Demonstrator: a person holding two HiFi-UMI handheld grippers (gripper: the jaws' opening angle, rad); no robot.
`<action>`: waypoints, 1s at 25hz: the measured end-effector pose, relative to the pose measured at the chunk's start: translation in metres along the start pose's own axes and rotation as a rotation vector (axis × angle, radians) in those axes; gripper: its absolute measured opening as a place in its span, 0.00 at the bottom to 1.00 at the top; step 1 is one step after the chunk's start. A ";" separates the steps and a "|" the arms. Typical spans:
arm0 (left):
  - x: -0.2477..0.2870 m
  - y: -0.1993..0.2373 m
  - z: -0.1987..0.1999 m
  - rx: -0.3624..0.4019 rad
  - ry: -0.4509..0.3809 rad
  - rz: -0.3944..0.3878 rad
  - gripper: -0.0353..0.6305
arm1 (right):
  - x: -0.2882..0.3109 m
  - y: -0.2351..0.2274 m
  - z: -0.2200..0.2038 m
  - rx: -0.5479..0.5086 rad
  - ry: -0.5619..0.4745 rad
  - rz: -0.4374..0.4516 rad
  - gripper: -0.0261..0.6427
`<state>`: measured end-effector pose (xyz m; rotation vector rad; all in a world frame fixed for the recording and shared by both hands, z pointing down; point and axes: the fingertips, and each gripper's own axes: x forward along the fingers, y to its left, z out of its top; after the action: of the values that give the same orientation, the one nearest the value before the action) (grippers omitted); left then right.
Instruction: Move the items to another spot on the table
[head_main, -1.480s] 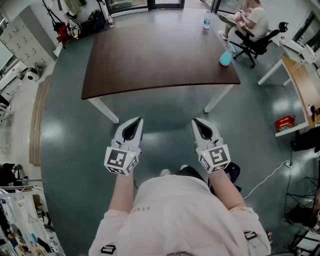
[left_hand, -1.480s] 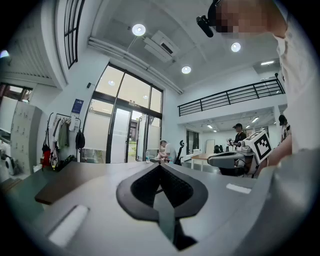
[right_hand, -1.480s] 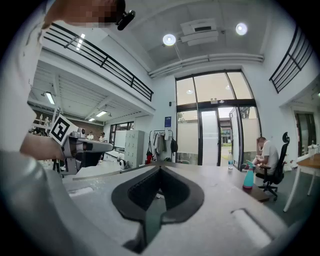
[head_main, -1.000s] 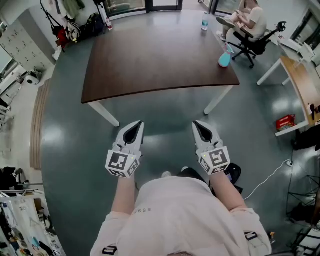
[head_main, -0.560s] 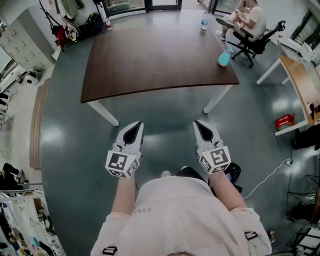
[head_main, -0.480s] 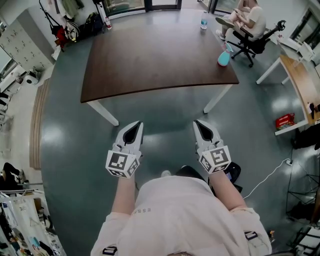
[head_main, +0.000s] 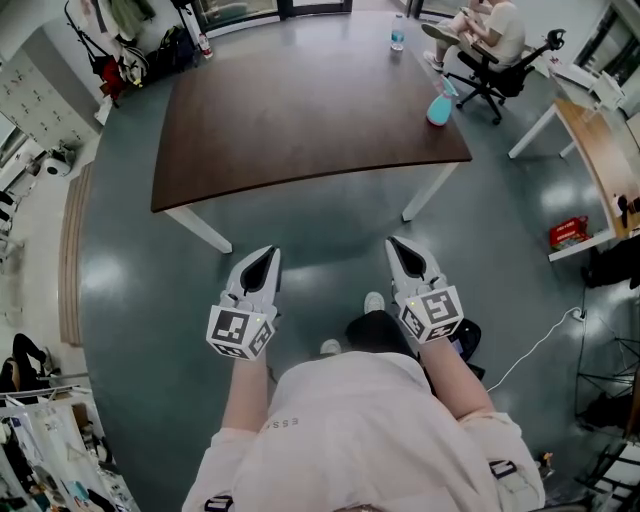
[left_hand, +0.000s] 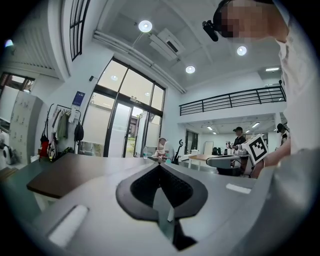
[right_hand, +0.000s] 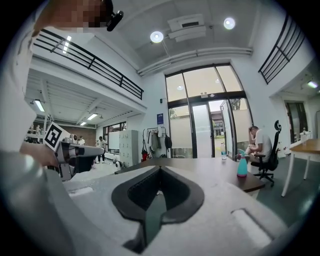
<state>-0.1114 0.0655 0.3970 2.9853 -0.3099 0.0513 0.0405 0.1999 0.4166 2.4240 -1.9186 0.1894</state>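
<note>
Two empty grippers, left gripper (head_main: 264, 257) and right gripper (head_main: 400, 249), jaws fully closed, are held well short of the brown table (head_main: 290, 110), whose turquoise spray bottle (head_main: 438, 108) and water bottle (head_main: 398, 38) stand near its far right corner, so seemingly every move remains.

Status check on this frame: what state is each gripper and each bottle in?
Left gripper: shut, empty, short of the table.
Right gripper: shut, empty.
Spray bottle: upright, at the table's right edge.
Water bottle: upright, at the far edge.
</note>
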 end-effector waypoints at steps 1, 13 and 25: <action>0.006 -0.001 -0.002 -0.002 0.005 -0.003 0.07 | 0.001 -0.007 -0.002 0.002 0.005 -0.004 0.02; 0.173 0.000 -0.005 -0.016 0.031 -0.007 0.07 | 0.064 -0.169 -0.004 0.020 0.025 -0.031 0.02; 0.364 -0.008 0.010 -0.045 0.020 -0.011 0.07 | 0.133 -0.340 0.020 -0.016 0.037 -0.001 0.02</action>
<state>0.2468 -0.0022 0.4036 2.9401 -0.2884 0.0728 0.4023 0.1476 0.4275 2.3943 -1.8964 0.2163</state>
